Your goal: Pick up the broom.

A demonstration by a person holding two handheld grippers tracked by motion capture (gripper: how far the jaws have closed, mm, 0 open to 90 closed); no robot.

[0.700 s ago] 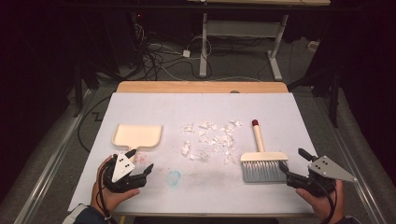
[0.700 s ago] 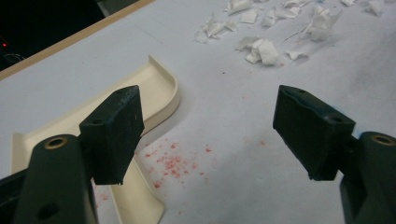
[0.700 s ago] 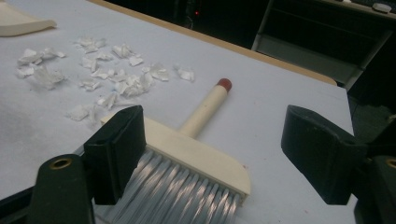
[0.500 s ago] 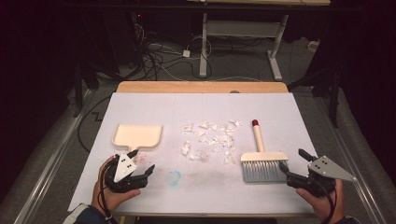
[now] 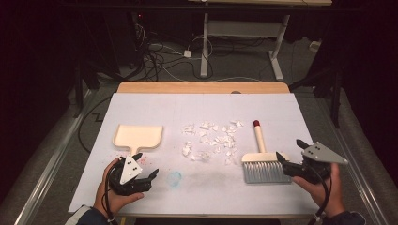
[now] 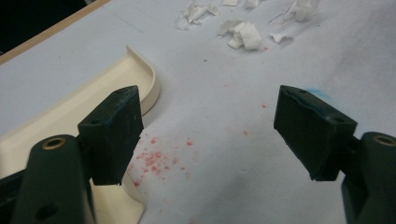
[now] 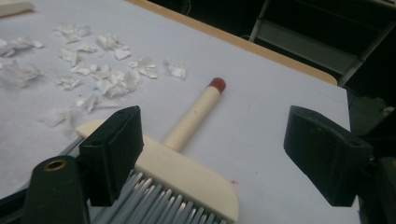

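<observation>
Paper scraps (image 5: 212, 139) lie scattered mid-table in the high view, between a cream dustpan (image 5: 137, 137) on the left and a brush (image 5: 263, 161) on the right. The left gripper (image 5: 152, 174) rests near the table's front edge, just below the dustpan's handle, jaws apart and empty. The right gripper (image 5: 287, 151) sits beside the brush's bristle end, jaws spread, holding nothing.

From the left gripper view, the left gripper (image 6: 208, 135) stands wide open over bare table with pinkish specks; the dustpan (image 6: 84, 109) lies behind its left-hand jaw, scraps (image 6: 243, 35) farther off.

From the right gripper view, the right gripper (image 7: 215, 158) gapes open; the brush (image 7: 187, 170) lies low between the jaws, nearer the left-hand one, its red-tipped handle pointing away, scraps (image 7: 100, 70) beyond.
</observation>
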